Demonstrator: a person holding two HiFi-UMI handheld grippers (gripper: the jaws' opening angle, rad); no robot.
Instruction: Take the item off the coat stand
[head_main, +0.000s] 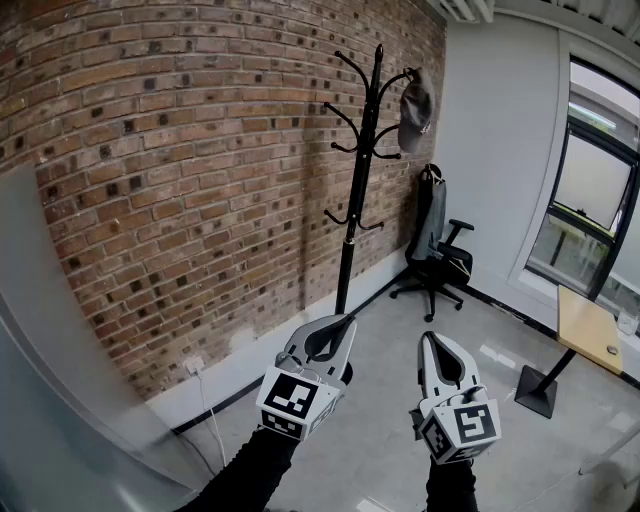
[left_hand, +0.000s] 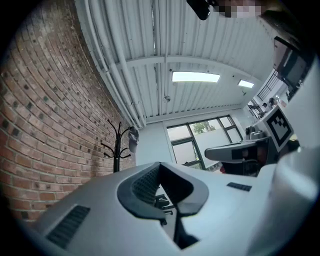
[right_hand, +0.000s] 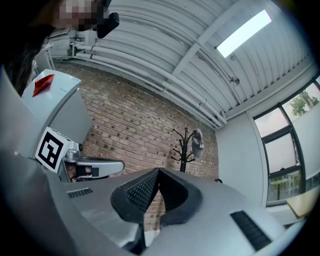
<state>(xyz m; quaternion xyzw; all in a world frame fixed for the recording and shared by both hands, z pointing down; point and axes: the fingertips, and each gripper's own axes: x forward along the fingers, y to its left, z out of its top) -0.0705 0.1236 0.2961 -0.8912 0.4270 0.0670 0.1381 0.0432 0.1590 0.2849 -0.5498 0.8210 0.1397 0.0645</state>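
Both grippers sit low in the head view, held out side by side on black sleeves (head_main: 262, 468), marker cubes facing the cam. Left gripper (head_main: 347, 319) has its jaws pressed together at the tips; its own view shows the dark ribbed pads meeting w/ nothing between them. Right gripper (head_main: 431, 338) reads the same: jaws closed tip to tip, empty, pads touching in its own view. Neither touches anything, and the 2 are near each other but apart. Under them is grey floor (head_main: 380, 440), w/ a wall socket (head_main: 195, 366) and a white cable low on the brick wall (head_main: 180, 180) at left. Further on, the black coat stand (head_main: 350, 230) stands upright just beside that brick wall, its base hidden behind the left gripper's tips in the head view. Task item = grey cap (head_main: 415, 103), hanging on an upper hook near the top of the stand, on the side toward the white wall, well apart from both grippers and above them. Other hooks look bare. Beyond the stand, in the corner, a black office chair (head_main: 435, 255) w/ something dark draped on its back. At right a wooden desk (head_main: 590, 330) on a black post base, under a big window (head_main: 600, 200). Overhead, per the gripper views: ribbed ceiling, pipes, strip lights lit
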